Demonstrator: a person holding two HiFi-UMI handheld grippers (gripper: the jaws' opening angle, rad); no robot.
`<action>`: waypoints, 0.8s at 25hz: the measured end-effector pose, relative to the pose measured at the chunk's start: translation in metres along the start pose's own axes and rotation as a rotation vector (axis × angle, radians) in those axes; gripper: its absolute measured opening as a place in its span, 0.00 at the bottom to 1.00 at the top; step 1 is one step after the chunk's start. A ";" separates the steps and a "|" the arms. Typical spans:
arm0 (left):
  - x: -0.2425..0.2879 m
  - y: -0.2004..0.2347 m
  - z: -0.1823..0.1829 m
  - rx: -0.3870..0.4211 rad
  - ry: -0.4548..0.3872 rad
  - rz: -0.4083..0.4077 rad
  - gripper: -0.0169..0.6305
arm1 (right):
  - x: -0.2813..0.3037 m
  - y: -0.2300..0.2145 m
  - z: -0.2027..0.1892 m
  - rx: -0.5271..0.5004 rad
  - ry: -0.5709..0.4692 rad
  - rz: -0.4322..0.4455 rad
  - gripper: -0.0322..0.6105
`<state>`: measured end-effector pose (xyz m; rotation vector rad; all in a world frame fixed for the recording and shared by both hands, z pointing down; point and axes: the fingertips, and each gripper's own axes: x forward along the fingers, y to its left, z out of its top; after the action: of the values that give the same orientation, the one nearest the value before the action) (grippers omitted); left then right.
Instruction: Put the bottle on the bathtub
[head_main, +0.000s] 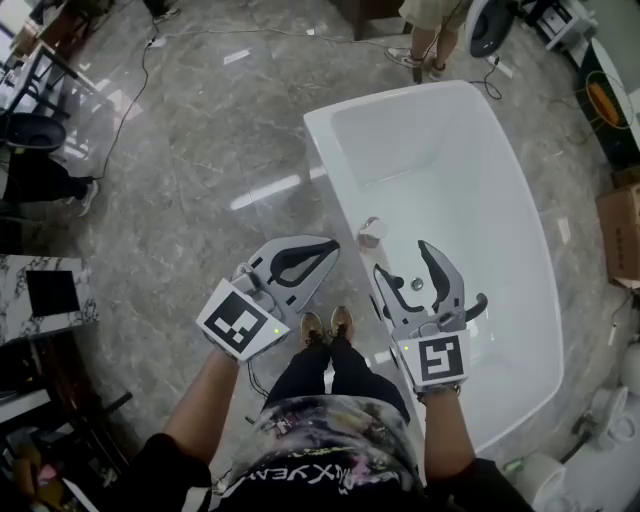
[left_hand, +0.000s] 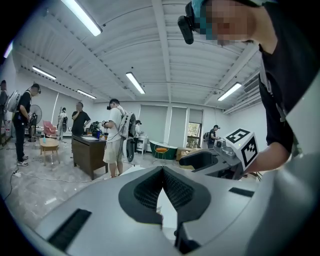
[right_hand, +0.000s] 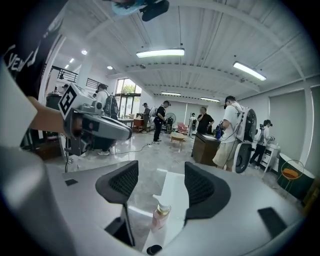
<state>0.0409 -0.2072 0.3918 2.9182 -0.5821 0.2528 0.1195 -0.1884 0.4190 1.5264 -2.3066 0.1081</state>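
A small pink bottle (head_main: 372, 232) with a white pump top stands upright on the near left rim of the white bathtub (head_main: 325, 150). My right gripper (head_main: 402, 258) hovers over the tub just behind the bottle, jaws wide open and empty. In the right gripper view the bottle (right_hand: 160, 216) shows well below the open right gripper (right_hand: 161, 177), on the tub rim (right_hand: 176, 192), apart from both pads. My left gripper (head_main: 330, 245) is held above the floor left of the tub, shut with nothing in it; in its own view the left gripper (left_hand: 162, 170) has its pads meeting at the tips.
My feet (head_main: 327, 326) stand on the grey marble floor close to the tub's left side. A drain (head_main: 416, 284) sits in the tub's bottom. A cable (head_main: 140, 80) runs across the floor. A wooden desk (right_hand: 207, 145) and several people stand further off. A cardboard box (head_main: 620, 230) is at the right.
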 end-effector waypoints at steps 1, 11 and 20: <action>-0.002 -0.003 0.007 0.004 0.000 -0.001 0.05 | -0.005 0.002 0.010 -0.005 -0.014 0.009 0.50; -0.027 -0.045 0.057 0.021 -0.010 -0.016 0.05 | -0.061 0.023 0.080 -0.064 -0.093 0.069 0.30; -0.050 -0.071 0.065 0.028 -0.012 -0.016 0.05 | -0.083 0.047 0.100 -0.079 -0.129 0.094 0.07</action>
<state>0.0318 -0.1354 0.3106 2.9521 -0.5614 0.2442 0.0796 -0.1234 0.3038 1.4249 -2.4526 -0.0580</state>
